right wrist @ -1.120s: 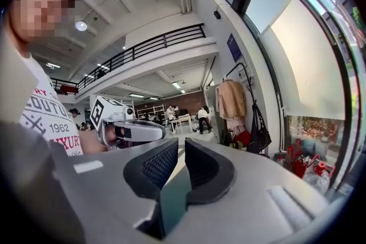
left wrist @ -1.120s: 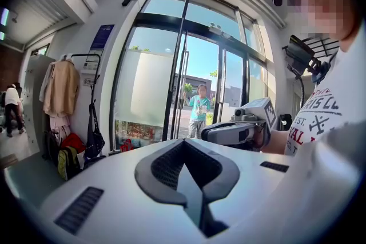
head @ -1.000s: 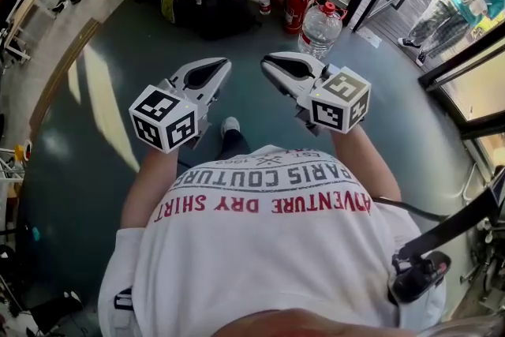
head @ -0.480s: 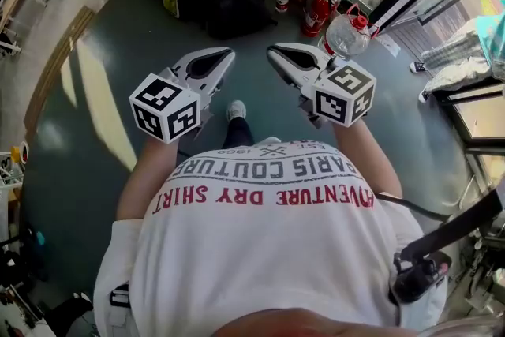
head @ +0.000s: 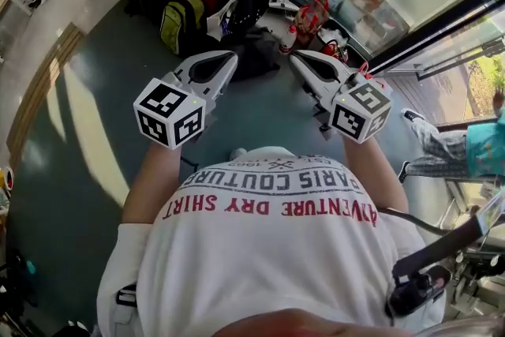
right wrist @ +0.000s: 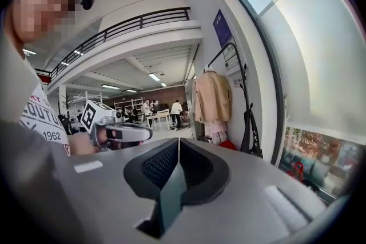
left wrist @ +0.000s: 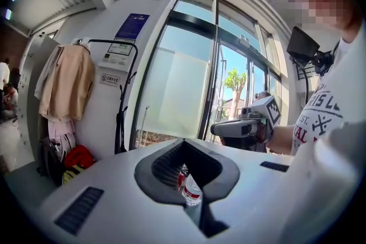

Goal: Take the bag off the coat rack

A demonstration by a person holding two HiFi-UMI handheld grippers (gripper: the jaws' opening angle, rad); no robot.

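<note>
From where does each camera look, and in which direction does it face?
Head view: on the person's head, facing steeply down; shows shirt, left gripper, right gripper.
Left gripper view: on the left gripper, looking along its shut jaws toward the glass doors; shows the right gripper.
Right gripper view: on the right gripper, looking along its shut jaws into the hall; shows the left gripper.
Shared by both gripper views: coat rack, beige coat, black bag.
</note>
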